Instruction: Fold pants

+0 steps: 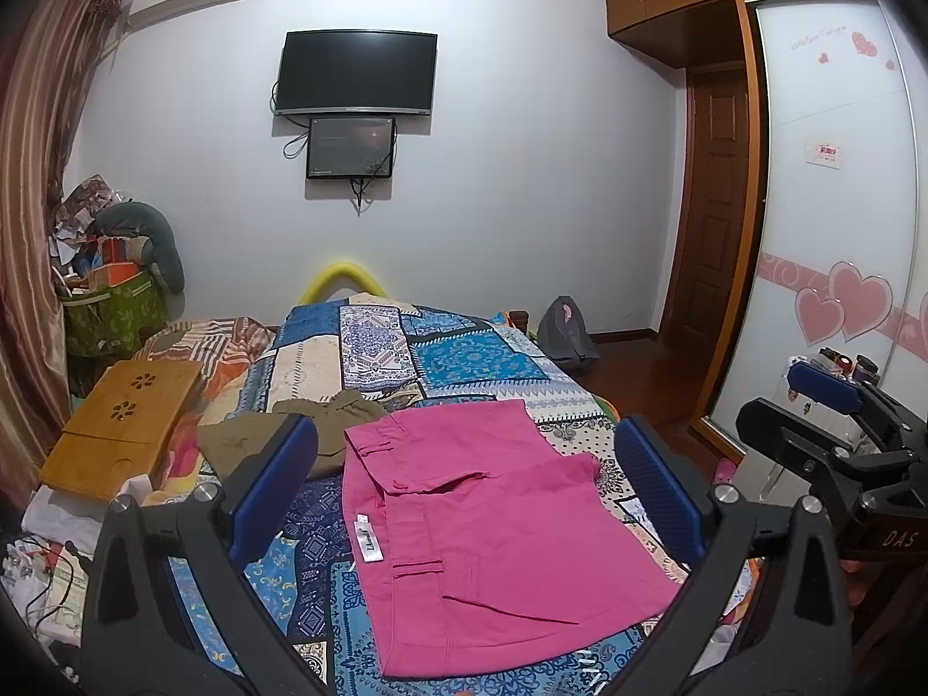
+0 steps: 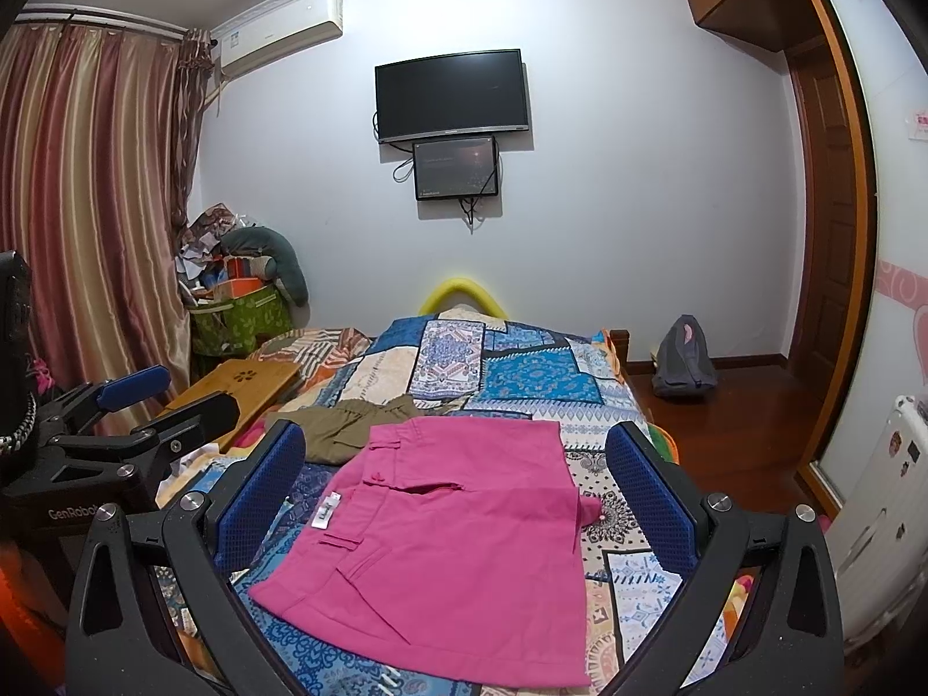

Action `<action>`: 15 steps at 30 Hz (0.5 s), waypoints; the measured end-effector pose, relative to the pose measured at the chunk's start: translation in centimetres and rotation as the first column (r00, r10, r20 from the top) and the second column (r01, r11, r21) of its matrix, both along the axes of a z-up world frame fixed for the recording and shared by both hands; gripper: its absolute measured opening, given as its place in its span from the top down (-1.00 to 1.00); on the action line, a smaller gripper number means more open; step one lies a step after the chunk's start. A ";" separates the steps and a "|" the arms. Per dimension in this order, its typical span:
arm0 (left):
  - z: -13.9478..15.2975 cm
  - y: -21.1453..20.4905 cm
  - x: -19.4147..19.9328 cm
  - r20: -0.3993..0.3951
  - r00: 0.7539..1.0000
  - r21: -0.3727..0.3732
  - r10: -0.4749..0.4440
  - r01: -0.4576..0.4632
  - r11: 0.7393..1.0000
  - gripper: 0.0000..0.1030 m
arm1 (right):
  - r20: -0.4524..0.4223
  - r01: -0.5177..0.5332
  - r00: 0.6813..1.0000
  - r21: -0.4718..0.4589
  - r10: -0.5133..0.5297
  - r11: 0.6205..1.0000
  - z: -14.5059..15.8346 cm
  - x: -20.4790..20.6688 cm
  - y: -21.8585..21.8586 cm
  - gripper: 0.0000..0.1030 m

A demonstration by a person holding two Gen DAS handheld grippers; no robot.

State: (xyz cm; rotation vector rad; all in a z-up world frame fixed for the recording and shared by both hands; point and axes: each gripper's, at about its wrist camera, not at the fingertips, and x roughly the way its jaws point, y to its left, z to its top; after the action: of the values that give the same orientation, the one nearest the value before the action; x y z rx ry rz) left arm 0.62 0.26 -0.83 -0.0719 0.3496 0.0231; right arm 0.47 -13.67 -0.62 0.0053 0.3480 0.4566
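Observation:
Pink pants (image 1: 487, 545) lie folded flat on the patchwork bedspread (image 1: 464, 359), white label facing up. They also show in the right wrist view (image 2: 452, 545). My left gripper (image 1: 464, 493) is open and empty, held above the pants with a blue pad on each side. My right gripper (image 2: 458, 493) is also open and empty above the pants. The right gripper shows at the right edge of the left wrist view (image 1: 835, 412). The left gripper shows at the left of the right wrist view (image 2: 145, 406).
Olive-brown pants (image 1: 290, 435) lie crumpled behind the pink ones. A wooden lap tray (image 1: 116, 429) rests on the bed's left side. A green bin of clutter (image 1: 110, 307) stands in the corner. A grey backpack (image 2: 684, 359) sits on the floor at right, by the wardrobe (image 1: 835, 203).

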 end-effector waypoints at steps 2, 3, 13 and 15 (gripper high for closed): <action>0.0 0.0 -0.1 -0.001 1.000 0.000 0.001 -0.001 1.000 -1.00 | -0.001 0.001 1.000 0.001 -0.001 1.000 0.0 0.0 0.0 -1.00; 0.1 0.0 -0.2 -0.001 1.000 -0.001 0.001 -0.001 1.000 -1.00 | 0.000 0.000 1.000 0.001 0.000 1.000 0.0 0.0 0.0 -1.00; 0.3 0.3 0.0 -0.011 1.000 -0.011 0.000 0.000 1.000 -1.00 | 0.000 0.001 1.000 0.001 -0.001 1.000 0.1 0.1 -0.1 -1.00; 0.3 0.3 0.0 -0.011 1.000 -0.011 -0.002 0.002 1.000 -1.00 | -0.002 0.002 1.000 0.001 -0.002 1.000 0.2 0.1 -0.2 -1.00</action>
State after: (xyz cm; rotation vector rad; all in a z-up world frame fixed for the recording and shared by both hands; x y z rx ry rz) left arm 0.63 0.54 -0.53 -0.0819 0.3609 0.0195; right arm 0.59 -13.83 -0.42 0.0065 0.3494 0.4550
